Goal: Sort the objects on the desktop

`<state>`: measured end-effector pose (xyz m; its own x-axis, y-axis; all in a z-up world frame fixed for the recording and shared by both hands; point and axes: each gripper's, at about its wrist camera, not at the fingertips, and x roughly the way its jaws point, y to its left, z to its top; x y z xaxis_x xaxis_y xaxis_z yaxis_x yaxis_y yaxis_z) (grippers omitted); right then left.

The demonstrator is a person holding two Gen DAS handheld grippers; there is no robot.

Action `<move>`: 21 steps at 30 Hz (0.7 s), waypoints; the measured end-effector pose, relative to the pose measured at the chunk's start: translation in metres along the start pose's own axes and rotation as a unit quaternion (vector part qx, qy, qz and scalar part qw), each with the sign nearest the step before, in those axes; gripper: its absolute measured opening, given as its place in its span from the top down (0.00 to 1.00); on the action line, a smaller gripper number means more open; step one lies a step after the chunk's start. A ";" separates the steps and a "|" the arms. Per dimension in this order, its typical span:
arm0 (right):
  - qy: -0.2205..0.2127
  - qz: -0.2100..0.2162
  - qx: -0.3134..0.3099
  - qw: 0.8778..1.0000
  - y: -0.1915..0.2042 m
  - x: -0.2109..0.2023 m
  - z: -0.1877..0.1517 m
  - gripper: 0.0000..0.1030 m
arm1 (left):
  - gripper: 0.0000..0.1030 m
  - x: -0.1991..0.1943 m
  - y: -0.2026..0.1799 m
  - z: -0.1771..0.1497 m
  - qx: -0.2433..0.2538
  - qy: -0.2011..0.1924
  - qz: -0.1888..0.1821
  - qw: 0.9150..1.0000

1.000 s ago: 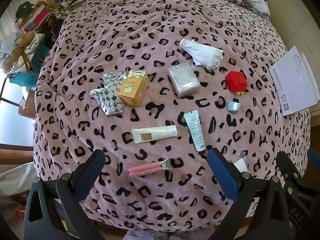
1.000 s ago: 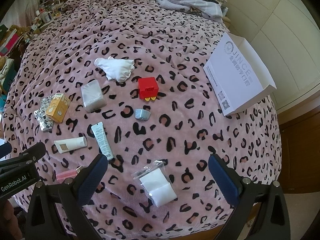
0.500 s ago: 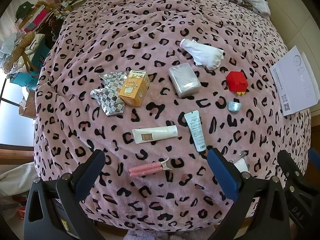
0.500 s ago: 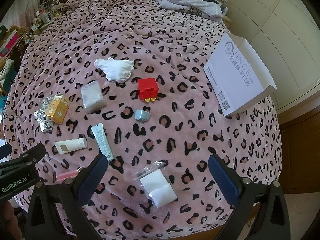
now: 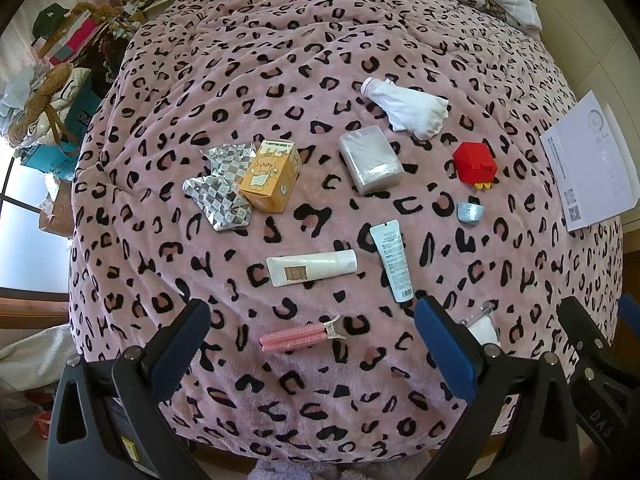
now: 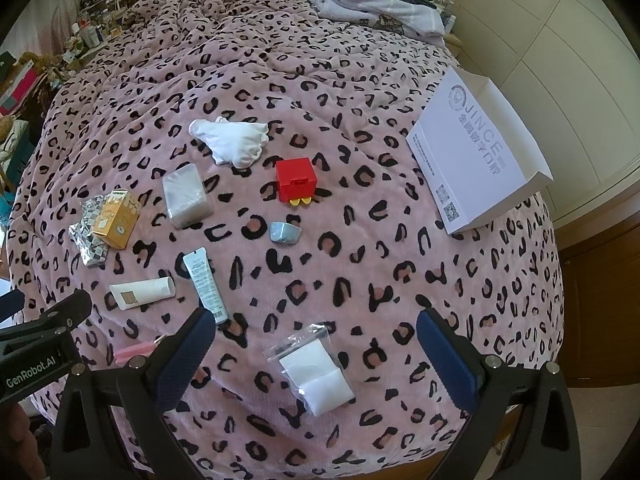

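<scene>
Both grippers, left (image 5: pixel 312 344) and right (image 6: pixel 316 352), hover spread and empty over a leopard-print blanket (image 6: pixel 360 80) strewn w/ toiletries. The pink hair clip (image 5: pixel 302 333) lies lower center of the left view, betw. the fingers. Looks light, stiff, prob. best pinched mid-barrel.

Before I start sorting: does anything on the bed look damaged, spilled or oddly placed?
Nothing is spilled. The silver checkered foil wrapper is crumpled and tucked partly under the orange carton, and the white paper bag lies flat at the bed's edge. Both tongs are open and empty.
</scene>
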<state>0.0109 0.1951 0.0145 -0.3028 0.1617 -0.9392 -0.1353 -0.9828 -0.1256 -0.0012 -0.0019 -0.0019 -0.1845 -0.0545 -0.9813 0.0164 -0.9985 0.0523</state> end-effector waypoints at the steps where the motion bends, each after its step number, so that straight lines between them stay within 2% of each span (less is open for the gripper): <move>1: 0.000 0.000 0.000 1.000 0.000 0.000 0.000 0.01 | 0.00 0.000 0.000 0.000 0.000 0.000 0.000 1.000; 21: -0.002 0.003 0.000 1.000 -0.001 -0.003 -0.001 0.01 | 0.00 -0.003 0.002 -0.002 0.000 -0.001 -0.002 1.000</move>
<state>0.0134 0.1953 0.0174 -0.3068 0.1568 -0.9388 -0.1333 -0.9837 -0.1207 0.0015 -0.0038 0.0011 -0.1868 -0.0513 -0.9811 0.0158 -0.9987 0.0492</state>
